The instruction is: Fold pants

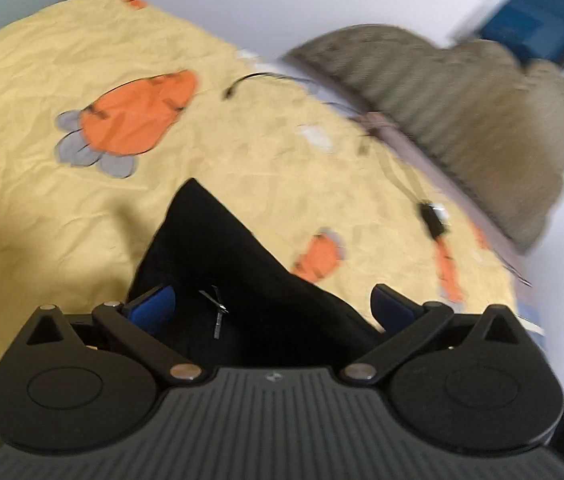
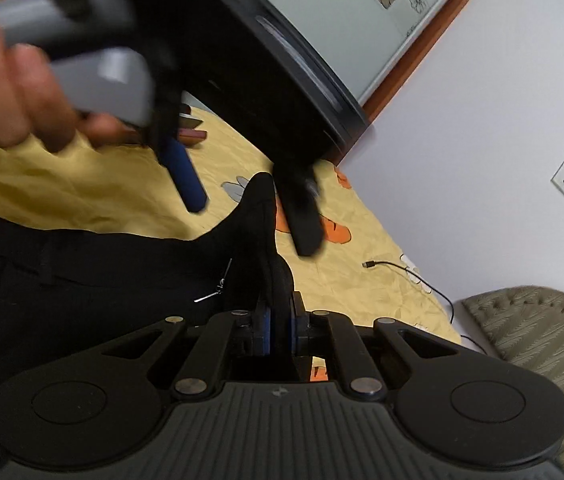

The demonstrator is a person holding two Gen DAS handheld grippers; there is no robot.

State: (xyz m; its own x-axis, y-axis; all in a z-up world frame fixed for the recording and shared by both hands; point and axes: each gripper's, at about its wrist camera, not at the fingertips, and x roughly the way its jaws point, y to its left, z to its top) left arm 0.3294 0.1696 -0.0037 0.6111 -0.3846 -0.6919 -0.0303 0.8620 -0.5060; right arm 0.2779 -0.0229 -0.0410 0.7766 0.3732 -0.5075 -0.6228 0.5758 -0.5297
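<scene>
Right wrist view: black pants (image 2: 62,280) lie on a yellow carrot-print bed (image 2: 341,272), the left hand-held gripper (image 2: 250,220) hovering spread wide above them, the right hand-held gripper (image 2: 278,328) clamped on a raised fold.

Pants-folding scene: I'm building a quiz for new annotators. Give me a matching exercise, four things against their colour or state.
Things:
1. pants
2. bedsheet
3. left gripper
4. right gripper

States:
A. yellow with orange carrot prints
B. clamped on a fold of fabric
C. black, partly lifted off the bed
D. jaws wide apart, gripping nothing

Pairs: 1-C, 2-A, 3-D, 4-B
</scene>
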